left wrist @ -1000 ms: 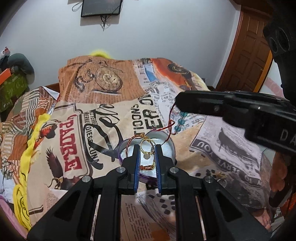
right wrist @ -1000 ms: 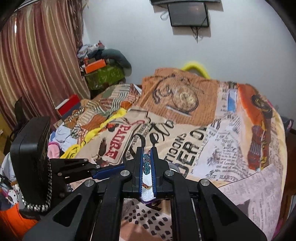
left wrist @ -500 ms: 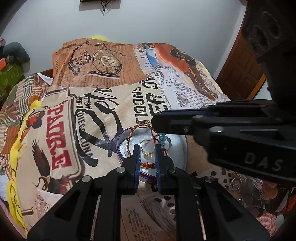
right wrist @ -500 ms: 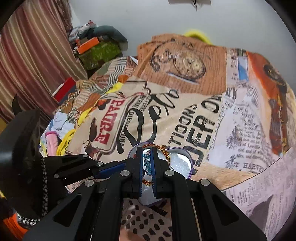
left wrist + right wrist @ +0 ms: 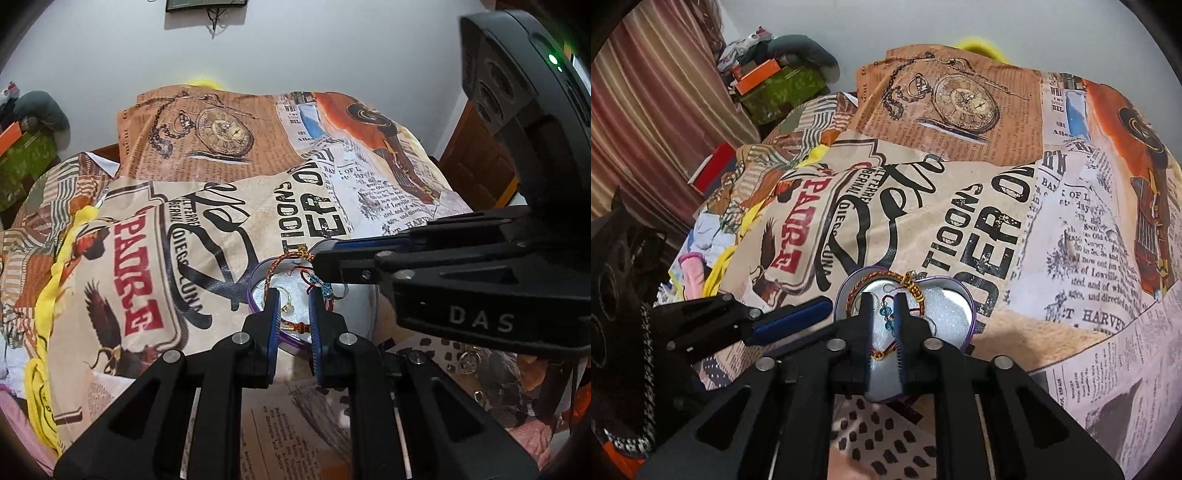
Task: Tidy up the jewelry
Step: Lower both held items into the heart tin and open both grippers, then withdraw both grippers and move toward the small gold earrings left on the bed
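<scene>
1. A heart-shaped tin [image 5: 962, 295] with a purple rim lies on a bed covered by a newspaper-print bedspread [image 5: 979, 206], towards the near edge of the bed, both grippers over it.
2. The right wrist view shows the tin's heart outline and its white padded lining; the left wrist view shows only part of the purple rim [image 5: 258, 317], the rest hidden behind black gripper bodies.
3. The right gripper [image 5: 882, 314] points down into the tin. Its jaws are opening, and a red thread bracelet with teal beads [image 5: 886, 314] hangs between them; whether the pads still press on the thread cannot be told.
4. In the left wrist view that same bracelet [image 5: 323, 290] dangles under the tip of the right gripper [image 5: 321, 264], which reaches in from the right.
5. The left gripper [image 5: 291, 308] has its jaws slightly parted with nothing pinched; it hovers above the tin's near rim.
6. A braided red-and-gold cord bracelet [image 5: 882, 277] drapes over the tin's far rim.
7. Only the left wrist view shows a gold ring [image 5: 286, 301] lying on the lining, seen between the left jaws.
8. Only the left wrist view shows small metal pieces [image 5: 467, 360] on a spotted cloth near the right edge of the bed.
9. Only the right wrist view shows a striped curtain [image 5: 639, 110] and stacked boxes [image 5: 775, 85] beyond the bed's far left corner.
</scene>
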Available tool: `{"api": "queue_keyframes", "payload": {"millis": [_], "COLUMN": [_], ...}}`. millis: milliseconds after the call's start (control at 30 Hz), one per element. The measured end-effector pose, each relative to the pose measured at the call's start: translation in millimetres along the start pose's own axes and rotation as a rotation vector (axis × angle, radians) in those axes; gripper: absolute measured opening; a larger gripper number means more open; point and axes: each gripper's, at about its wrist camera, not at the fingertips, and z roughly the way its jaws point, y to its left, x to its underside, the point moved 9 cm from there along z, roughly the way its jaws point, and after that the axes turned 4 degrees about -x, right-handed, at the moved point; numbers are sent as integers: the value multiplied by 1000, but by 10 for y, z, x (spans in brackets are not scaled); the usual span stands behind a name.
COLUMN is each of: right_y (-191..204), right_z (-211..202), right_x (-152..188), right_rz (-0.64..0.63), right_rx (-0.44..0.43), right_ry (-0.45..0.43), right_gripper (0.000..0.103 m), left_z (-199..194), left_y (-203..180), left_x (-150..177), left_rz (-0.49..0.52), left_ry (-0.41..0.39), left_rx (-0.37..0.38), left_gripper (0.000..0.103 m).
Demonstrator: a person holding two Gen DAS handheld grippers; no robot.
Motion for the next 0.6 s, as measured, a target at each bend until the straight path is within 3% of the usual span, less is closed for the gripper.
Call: {"api": "queue_keyframes", "payload": {"millis": [200, 400, 600], "right_y": [38, 72, 124], "right_z": [-265, -662, -1063], "right_x": [-2, 37, 158], "right_rz": [-15, -38, -81], "right_rx": [31, 83, 156], "right_ry": [-47, -140, -223], "right_gripper": [20, 38, 40], "left_z": [-202, -489, -853], "left_y": [61, 33, -127], "left_x": [-31, -75, -96], "left_rz": [-28, -34, -3], "left_ry": [-20, -58, -108], "left_rx": [-10, -14, -7], "left_gripper": [17, 20, 30]}}
